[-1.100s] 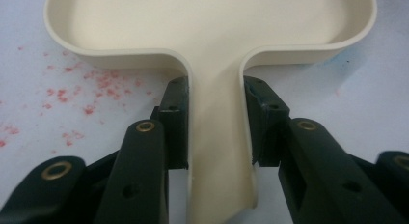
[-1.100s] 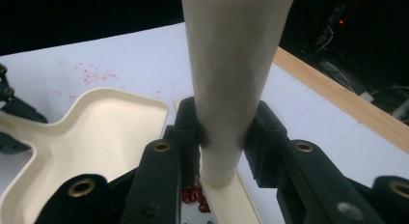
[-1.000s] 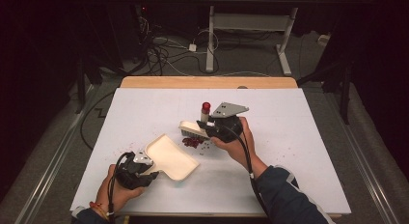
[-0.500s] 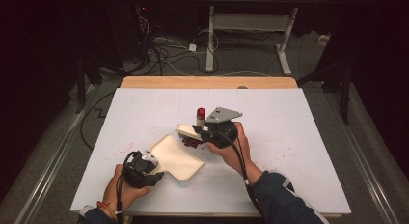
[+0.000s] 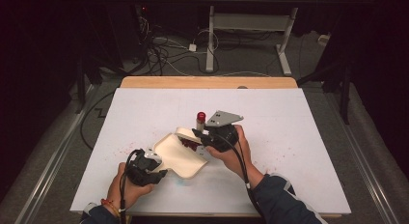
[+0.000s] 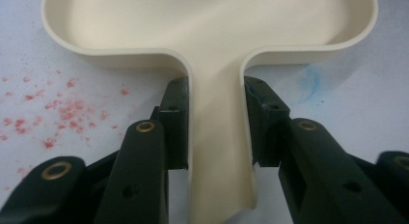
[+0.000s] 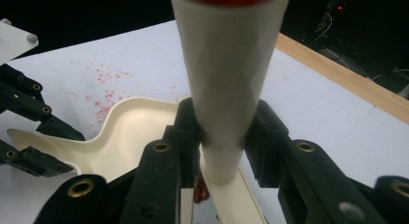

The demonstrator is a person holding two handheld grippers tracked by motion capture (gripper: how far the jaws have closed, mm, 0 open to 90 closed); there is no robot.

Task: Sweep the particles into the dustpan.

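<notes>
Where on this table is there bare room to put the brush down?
The white table sheet is bare right of the right hand-held gripper, and across the far strip before the wooden edge. It is crowded at the near middle: cream dustpan, brush, left hand-held gripper, red crumbs.

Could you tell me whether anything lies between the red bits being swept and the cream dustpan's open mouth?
Nothing visible does. The red bits lie right at the dustpan's open edge under the brush, with no other object between. The left gripper is shut on the dustpan's handle, and the right gripper is shut on the brush handle.
</notes>
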